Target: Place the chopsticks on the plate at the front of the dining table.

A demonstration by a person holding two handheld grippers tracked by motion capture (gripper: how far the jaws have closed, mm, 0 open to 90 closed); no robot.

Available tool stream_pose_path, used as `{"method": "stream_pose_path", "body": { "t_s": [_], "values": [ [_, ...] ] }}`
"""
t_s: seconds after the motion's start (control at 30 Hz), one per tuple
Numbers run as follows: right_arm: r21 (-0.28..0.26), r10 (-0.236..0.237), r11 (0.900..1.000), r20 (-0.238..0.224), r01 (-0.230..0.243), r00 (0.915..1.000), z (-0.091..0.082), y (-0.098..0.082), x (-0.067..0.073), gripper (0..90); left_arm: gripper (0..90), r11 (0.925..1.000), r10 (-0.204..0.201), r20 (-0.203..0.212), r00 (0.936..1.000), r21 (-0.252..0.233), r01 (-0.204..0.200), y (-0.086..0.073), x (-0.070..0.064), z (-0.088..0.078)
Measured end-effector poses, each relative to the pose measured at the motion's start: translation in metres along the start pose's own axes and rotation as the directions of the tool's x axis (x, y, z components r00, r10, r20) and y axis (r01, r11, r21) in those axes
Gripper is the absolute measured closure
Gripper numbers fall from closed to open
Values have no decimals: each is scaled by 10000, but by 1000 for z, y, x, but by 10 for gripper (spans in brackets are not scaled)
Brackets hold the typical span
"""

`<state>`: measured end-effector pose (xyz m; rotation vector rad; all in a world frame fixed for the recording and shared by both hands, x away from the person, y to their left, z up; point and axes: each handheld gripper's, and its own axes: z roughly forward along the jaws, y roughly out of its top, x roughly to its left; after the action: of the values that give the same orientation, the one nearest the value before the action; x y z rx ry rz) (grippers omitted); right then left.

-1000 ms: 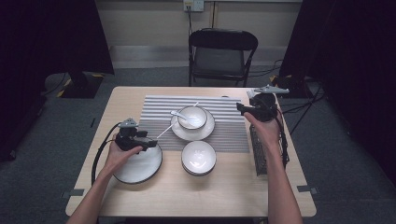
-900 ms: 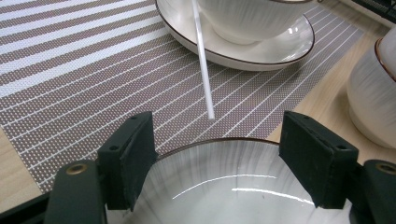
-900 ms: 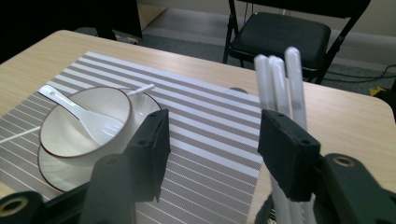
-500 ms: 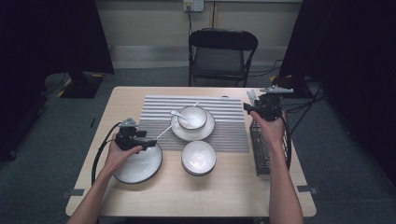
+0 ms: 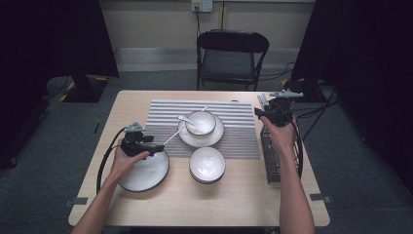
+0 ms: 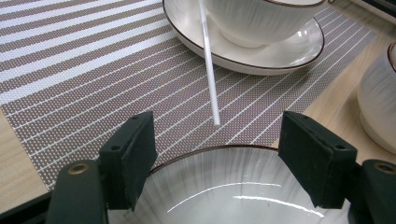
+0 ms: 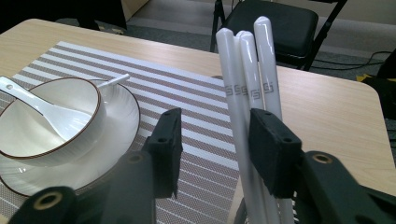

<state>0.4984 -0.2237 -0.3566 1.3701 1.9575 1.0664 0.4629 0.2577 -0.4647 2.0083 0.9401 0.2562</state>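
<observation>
Three white chopsticks (image 7: 247, 70) stand upright in a black wire basket (image 5: 273, 156) at the table's right side. My right gripper (image 7: 215, 123) straddles them; its jaws have just been closing, and the sticks lie against the right pad with a gap to the left one. In the high view that gripper (image 5: 272, 113) sits over the basket's far end. My left gripper (image 5: 148, 147) hovers open over the far rim of a white plate (image 6: 224, 186), nothing between its jaws. A single white chopstick (image 6: 208, 60) slants from the mat onto a saucer just ahead of it.
A striped placemat (image 5: 238, 131) carries a saucer (image 5: 216, 135) with a bowl (image 5: 200, 122) and spoon (image 7: 32, 105) in it. A second white bowl (image 5: 207, 163) stands nearer me, beside the plate (image 5: 146, 174). A black folding chair (image 5: 231, 53) is beyond the table.
My right gripper has shifted right, away from the bowl, onto the standing chopsticks, and its jaws have narrowed. The left hand has stayed where it was.
</observation>
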Motion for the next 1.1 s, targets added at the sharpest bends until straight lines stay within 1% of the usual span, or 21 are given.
{"method": "stream_pose_path", "body": {
  "t_s": [0.1, 0.13, 0.17, 0.23, 0.27, 0.33, 0.37, 0.4, 0.47, 0.53, 0.57, 0.67, 0.7, 0.8, 0.83, 0.9, 0.93, 0.97, 1.03, 1.1],
  "values": [
    [-92, 27, 10000, -44, -27, 10000, -3, -1, 0, 615, 275, 10000, -49, -57, 10000, 31, 49, -1, 1, 0],
    [-112, 7, 9999, -64, -8, 10000, -4, -1, 0, 622, 276, 10000, -75, -15, 10000, -18, 75, -1, 1, 0],
    [-135, -30, 9999, -100, 28, 9999, -5, -2, 0, 623, 276, 10000, -73, -9, 10000, -37, 73, -1, 2, 0],
    [-233, -29, 9997, -166, 25, 9999, -8, -2, 0, 662, 282, 10000, -19, -81, 10000, 6, 19, -1, 1, -1],
    [-271, -49, 9996, -229, 42, 9997, -9, -3, 1, 672, 282, 10000, -16, -50, 10000, 13, 16, -1, 1, -1],
    [-226, -137, 9997, -222, 132, 9997, -10, -5, 1, 705, 282, 10000, -7, -108, 9999, 16, 7, -1, 0, -1],
    [-226, -137, 9997, -222, 132, 9997, -10, -5, 1, 705, 282, 10000, -7, -108, 9999, 16, 7, -1, 0, -1],
    [-254, -162, 9996, -251, 155, 9996, -12, -6, 2, 733, 282, 10000, 25, -87, 10000, 43, -25, -1, 1, -1],
    [-318, -194, 9993, -275, 185, 9994, -15, -8, 2, 759, 282, 10000, 50, -119, 9999, 40, -49, -1, 1, -2],
    [-196, -219, 9996, -265, 214, 9994, -15, -9, 3, 779, 283, 10000, 96, -169, 9998, -22, -97, 0, 1, -2],
    [-166, -245, 9996, -231, 241, 9994, -15, -10, 3, 783, 284, 10000, 21, -165, 9999, -67, -22, 0, 1, -2],
    [-31, -140, 9999, -198, 139, 9997, -16, -12, 4, 785, 291, 9999, 38, -192, 9998, -123, -40, 1, 1, -5],
    [31, -160, 9999, -140, 160, 9998, -15, -12, 4, 785, 291, 9997, -86, -205, 9998, -215, 82, 1, 1, -6],
    [103, -92, 9999, -128, 93, 9999, -16, -12, 4, 785, 291, 9996, -46, -268, 9996, -262, 39, 1, 3, -8],
    [99, -86, 9999, -89, 87, 9999, -15, -13, 4, 785, 291, 9995, -118, -254, 9996, -298, 110, 1, 3, -8],
    [199, -166, 9997, 22, 166, 9999, -14, -14, 4, 790, 291, 9997, -73, -300, 9995, -250, 65, 0, 4, -8],
    [191, -173, 9997, 38, 172, 9998, -14, -15, 4, 791, 291, 9997, -29, -318, 9995, -249, 21, 0, 4, -8],
    [165, -174, 9997, 46, 173, 9998, -15, -15, 4, 794, 291, 9995, -90, -249, 9997, -292, 83, 0, 4, -8],
    [106, -332, 9994, 271, 329, 9991, -16, -14, 4, 807, 292, 9996, -94, -264, 9996, -285, 86, 0, 5, -8],
    [-174, -298, 9994, 263, 302, 9992, -20, -12, 3, 820, 292, 9996, -145, -263, 9996, -259, 138, 0, 5, -7]
  ]
}}
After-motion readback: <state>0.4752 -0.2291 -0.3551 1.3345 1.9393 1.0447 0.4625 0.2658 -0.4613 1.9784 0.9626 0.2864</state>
